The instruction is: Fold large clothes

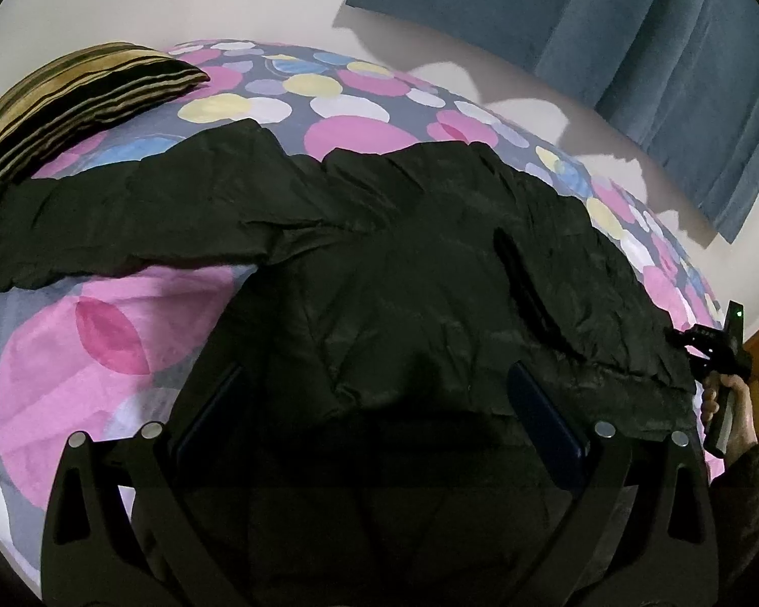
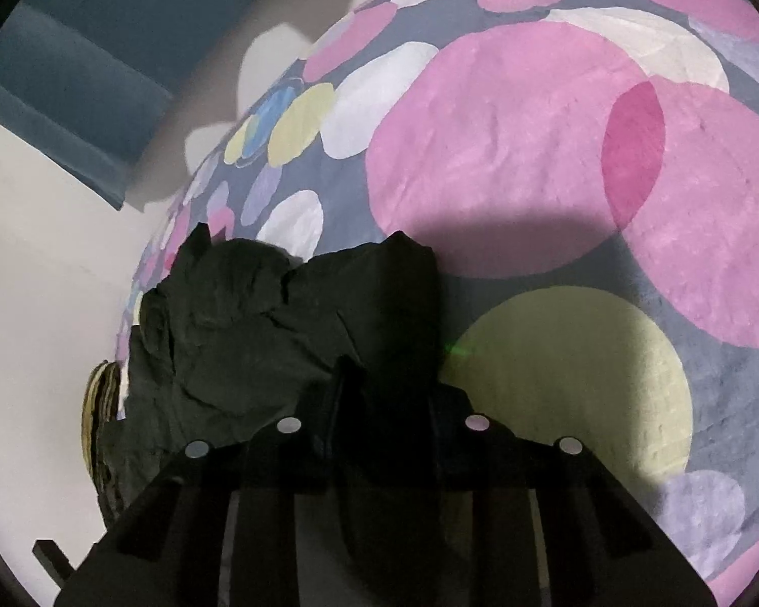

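Right tool (image 2: 384, 404) pinches an edge of the crinkled black nylon jacket (image 1: 379, 263) on the spotted bed (image 1: 50, 379); left tool (image 1: 374, 409) spread above it. Light, slippery, limp; best gripped at hems.

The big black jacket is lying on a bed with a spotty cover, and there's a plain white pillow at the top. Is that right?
Not quite. The pillow isn't plain white: it has dark brown and tan stripes, as the left wrist view shows. The rest is right: the black jacket lies spread on the bed's spotty cover.
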The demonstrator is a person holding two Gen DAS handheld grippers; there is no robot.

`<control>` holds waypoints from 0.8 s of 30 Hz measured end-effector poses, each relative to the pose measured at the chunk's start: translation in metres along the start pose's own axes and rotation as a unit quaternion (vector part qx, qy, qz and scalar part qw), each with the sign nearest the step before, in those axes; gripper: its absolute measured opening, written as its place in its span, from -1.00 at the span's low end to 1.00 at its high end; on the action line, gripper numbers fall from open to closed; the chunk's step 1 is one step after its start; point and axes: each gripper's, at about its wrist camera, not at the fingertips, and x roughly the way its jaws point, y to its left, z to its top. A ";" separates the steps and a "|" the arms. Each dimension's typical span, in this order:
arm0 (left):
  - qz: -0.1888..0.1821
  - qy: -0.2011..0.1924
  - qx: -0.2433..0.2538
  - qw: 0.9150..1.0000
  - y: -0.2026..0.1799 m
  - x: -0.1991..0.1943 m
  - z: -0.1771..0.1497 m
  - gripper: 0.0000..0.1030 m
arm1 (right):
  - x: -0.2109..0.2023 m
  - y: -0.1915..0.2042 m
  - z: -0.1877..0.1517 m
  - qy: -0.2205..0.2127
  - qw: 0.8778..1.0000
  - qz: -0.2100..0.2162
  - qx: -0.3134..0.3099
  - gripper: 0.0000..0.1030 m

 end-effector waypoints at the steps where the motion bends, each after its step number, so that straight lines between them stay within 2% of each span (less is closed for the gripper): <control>1: -0.001 0.000 0.000 1.000 0.000 0.000 0.000 0.96 | -0.002 0.000 -0.001 -0.001 1.000 0.002 -0.001 -0.45; 5: -0.001 -0.001 -0.002 1.000 0.001 -0.001 0.000 0.96 | -0.016 -0.001 -0.009 0.001 1.000 0.003 -0.010 -0.11; 6: -0.001 -0.002 -0.002 1.000 0.002 -0.001 0.000 0.96 | -0.021 -0.001 -0.013 0.001 1.000 0.004 -0.014 -0.09; 8: -0.001 -0.002 -0.004 1.000 0.002 0.000 0.000 0.96 | -0.026 -0.001 -0.021 0.005 1.000 0.003 -0.022 -0.10; 11: -0.001 0.000 -0.005 1.000 0.003 0.001 0.000 0.96 | -0.022 -0.001 -0.032 0.020 0.999 -0.019 -0.034 -0.32; 14: 0.001 0.003 -0.002 1.000 0.002 0.002 -0.001 0.96 | -0.018 -0.001 -0.036 0.006 0.999 -0.027 -0.043 -0.33; 19: 0.005 0.003 -0.007 1.000 0.009 -0.001 -0.001 0.96 | -0.041 0.003 -0.044 -0.012 0.999 -0.026 -0.027 -0.28; 20: 0.006 0.002 -0.007 1.000 0.011 -0.002 -0.001 0.96 | -0.048 0.007 -0.050 -0.017 0.999 -0.026 -0.032 -0.20; 21: 0.007 0.001 -0.008 1.000 0.012 -0.003 -0.001 0.96 | -0.054 0.010 -0.056 -0.020 0.999 -0.026 -0.036 -0.04; 24: 0.006 -0.001 -0.014 1.000 0.017 -0.007 -0.001 0.96 | -0.077 0.025 -0.082 -0.029 0.998 -0.011 -0.056 0.13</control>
